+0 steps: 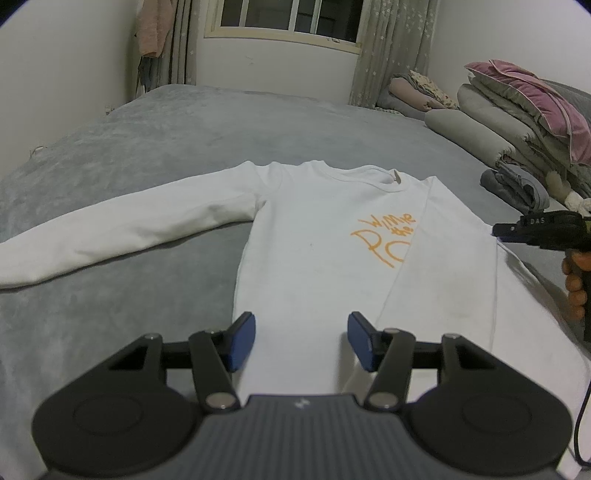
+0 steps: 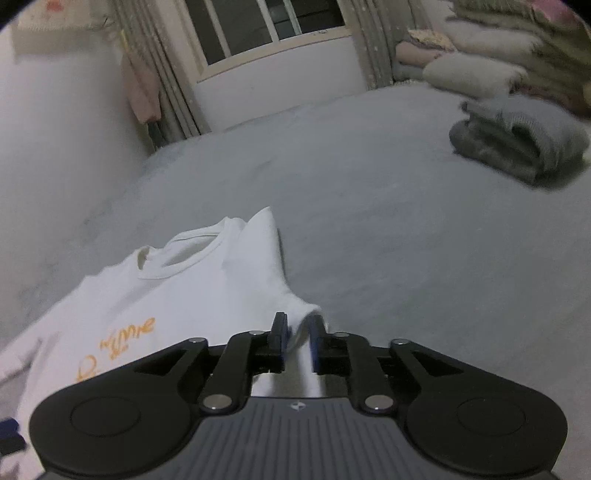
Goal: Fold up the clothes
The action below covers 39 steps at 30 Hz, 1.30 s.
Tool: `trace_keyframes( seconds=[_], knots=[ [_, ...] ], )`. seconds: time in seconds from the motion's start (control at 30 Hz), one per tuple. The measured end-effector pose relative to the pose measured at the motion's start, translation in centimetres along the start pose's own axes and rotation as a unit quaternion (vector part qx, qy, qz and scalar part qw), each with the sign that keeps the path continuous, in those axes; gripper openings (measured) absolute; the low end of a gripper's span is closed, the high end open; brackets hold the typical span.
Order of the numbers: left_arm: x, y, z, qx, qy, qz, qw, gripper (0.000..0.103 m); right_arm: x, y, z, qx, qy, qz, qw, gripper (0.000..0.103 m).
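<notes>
I see open grey bed (image 1: 155,122) beyond and left of the shirt (image 1: 314,240), wide enough to sweep through. On my right the way is crowded: folded grey clothes (image 2: 517,144) and a stack of quilts (image 1: 524,118) behind them.

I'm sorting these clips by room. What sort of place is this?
Most likely a bedroom at home. A white shirt lies on a wide bed with a grey cover, folded quilts are stacked along one side, and a curtained window is behind.
</notes>
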<state>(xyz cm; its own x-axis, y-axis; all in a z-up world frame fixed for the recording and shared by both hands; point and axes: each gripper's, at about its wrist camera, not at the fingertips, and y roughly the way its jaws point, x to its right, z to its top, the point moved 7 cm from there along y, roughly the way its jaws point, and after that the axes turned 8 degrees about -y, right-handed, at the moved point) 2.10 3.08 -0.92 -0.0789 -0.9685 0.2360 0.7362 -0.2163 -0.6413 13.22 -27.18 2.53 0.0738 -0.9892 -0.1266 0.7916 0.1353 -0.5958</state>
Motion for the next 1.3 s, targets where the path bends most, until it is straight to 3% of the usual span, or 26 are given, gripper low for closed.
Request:
trace_keyframes(
  seconds=[0.17,0.27,0.43,0.53,0.9,0.97,1.13,1.23,1.3],
  knots=[
    [0.1,0.0,0.0,0.003,0.0,0.004,1.0,0.053,-0.7,-1.3,1.0,0.027,-0.046,-0.037,0.998,0.016],
    [0.2,-0.1,0.0,0.004,0.002,0.005,1.0,0.053,-2.7,-1.8,1.6,0.054,-0.08,-0.022,0.995,0.016],
    [0.0,-0.2,0.0,0.004,0.0,0.003,1.0,0.053,-5.5,0.4,0.4,0.026,-0.103,0.03,0.994,0.016],
    [0.0,-0.2,0.1,0.004,-0.002,0.002,1.0,0.053,-5.4,1.8,-0.9,0.002,-0.115,0.018,0.993,0.016],
    [0.2,-0.2,-0.1,0.004,0.005,0.007,0.9999,0.053,-5.1,1.5,-0.9,0.003,-0.091,0.011,0.996,0.013],
    [0.2,-0.2,-0.2,0.004,0.006,0.008,0.9999,0.053,-5.8,1.1,-0.8,0.0,-0.09,0.01,0.996,0.018],
    [0.2,-0.4,-0.2,0.005,0.005,0.006,1.0,0.053,-10.0,0.8,-1.4,-0.011,-0.133,0.059,0.989,0.019],
    [0.2,-0.4,-0.2,0.004,0.004,0.006,1.0,0.053,-11.9,0.8,-2.2,-0.015,-0.169,0.071,0.983,0.034],
    [0.2,-0.5,-0.2,0.004,0.004,0.006,1.0,0.053,-12.2,0.6,-2.5,-0.015,-0.184,0.073,0.98,0.034]
  ],
)
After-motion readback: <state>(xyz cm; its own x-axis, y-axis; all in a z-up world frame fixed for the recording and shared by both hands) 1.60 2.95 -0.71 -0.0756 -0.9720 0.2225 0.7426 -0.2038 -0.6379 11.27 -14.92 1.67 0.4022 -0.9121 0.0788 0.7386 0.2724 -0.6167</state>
